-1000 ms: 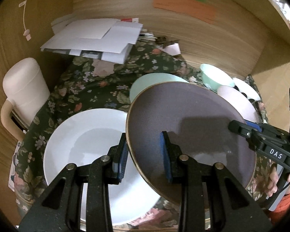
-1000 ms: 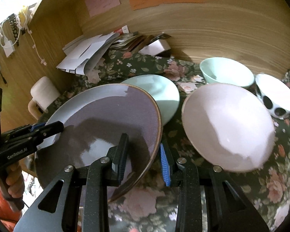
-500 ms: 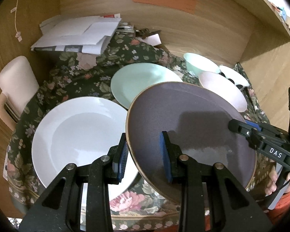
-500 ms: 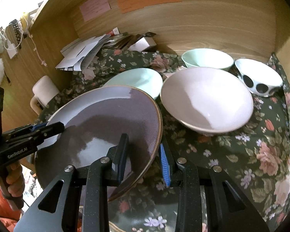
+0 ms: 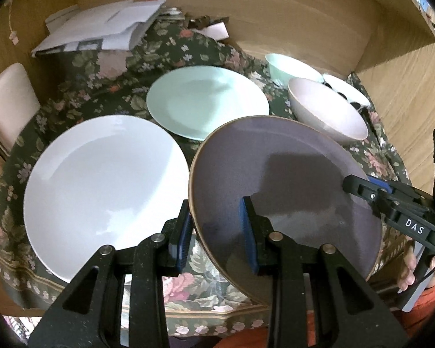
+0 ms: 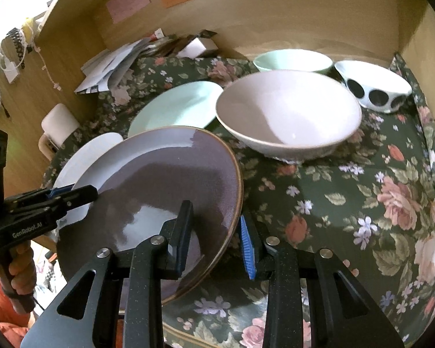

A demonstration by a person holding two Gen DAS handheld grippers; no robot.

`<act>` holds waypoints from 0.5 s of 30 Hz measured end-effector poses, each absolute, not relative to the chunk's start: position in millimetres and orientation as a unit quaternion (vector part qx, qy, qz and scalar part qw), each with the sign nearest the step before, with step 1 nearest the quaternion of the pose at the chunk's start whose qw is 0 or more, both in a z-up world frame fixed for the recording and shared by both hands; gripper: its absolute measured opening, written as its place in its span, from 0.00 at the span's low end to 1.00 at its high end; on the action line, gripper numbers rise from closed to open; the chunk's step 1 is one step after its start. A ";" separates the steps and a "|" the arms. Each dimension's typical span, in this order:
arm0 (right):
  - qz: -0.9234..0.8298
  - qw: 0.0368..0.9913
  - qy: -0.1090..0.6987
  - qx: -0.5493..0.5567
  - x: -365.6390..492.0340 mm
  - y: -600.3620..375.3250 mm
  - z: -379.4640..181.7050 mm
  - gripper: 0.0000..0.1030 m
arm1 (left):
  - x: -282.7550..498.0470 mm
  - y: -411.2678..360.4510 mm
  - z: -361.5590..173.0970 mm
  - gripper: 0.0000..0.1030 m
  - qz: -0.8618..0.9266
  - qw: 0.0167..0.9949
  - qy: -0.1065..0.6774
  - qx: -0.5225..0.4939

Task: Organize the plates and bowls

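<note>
Both your left gripper and right gripper stay clamped on the purple plate, now drawn back beside the white plate, ready for stacking.

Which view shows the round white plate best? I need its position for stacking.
The left wrist view: the round white plate lies almost fully visible on the floral tablecloth. In the right wrist view only a sliver shows behind the held purple plate.

Black speckled left gripper and right gripper carry blue pads and silver screws; the sleeve seems orange.
</note>
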State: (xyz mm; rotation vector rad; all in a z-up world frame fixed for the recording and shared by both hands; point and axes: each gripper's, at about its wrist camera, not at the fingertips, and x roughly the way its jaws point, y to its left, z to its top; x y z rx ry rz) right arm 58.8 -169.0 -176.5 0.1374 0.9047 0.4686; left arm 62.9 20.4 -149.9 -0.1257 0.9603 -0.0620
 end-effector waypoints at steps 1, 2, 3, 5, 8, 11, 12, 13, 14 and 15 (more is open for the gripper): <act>0.222 0.870 0.435 0.068 59.1 -171.0 -178.3 0.27 | 62.9 19.0 -151.2 0.31 -0.031 0.884 0.463 -0.060; 0.220 0.870 0.436 0.068 59.1 -172.8 -179.3 0.27 | 63.8 17.3 -153.2 0.31 -0.033 0.882 0.466 -0.060; 0.218 0.870 0.437 0.069 58.7 -173.7 -179.9 0.27 | 64.2 15.5 -154.6 0.31 -0.034 0.881 0.468 -0.060; 0.213 0.870 0.440 0.073 58.7 -177.4 -181.7 0.27 | 66.4 12.4 -157.6 0.31 -0.038 0.878 0.473 -0.059; 0.205 0.870 0.443 0.075 59.6 -181.9 -183.9 0.27 | 70.5 7.0 -162.7 0.31 -0.040 0.874 0.481 -0.055; 0.200 0.869 0.446 0.078 61.0 -186.0 -186.3 0.27 | 74.3 2.4 -168.8 0.31 -0.044 0.870 0.489 -0.053; 0.199 0.868 0.448 0.079 61.5 -186.9 -187.5 0.27 | 75.5 1.3 -170.7 0.31 -0.044 0.868 0.491 -0.052; 0.197 0.868 0.449 0.079 62.1 -187.3 -188.6 0.27 | 76.2 0.2 -172.2 0.31 -0.044 0.867 0.493 -0.052; 0.195 0.868 0.450 0.079 62.6 -187.4 -189.6 0.27 | 76.9 -0.6 -173.6 0.31 -0.045 0.867 0.494 -0.052; 0.193 0.868 0.451 0.077 62.9 -188.0 -190.9 0.27 | 77.7 -1.4 -174.9 0.31 -0.046 0.865 0.496 -0.052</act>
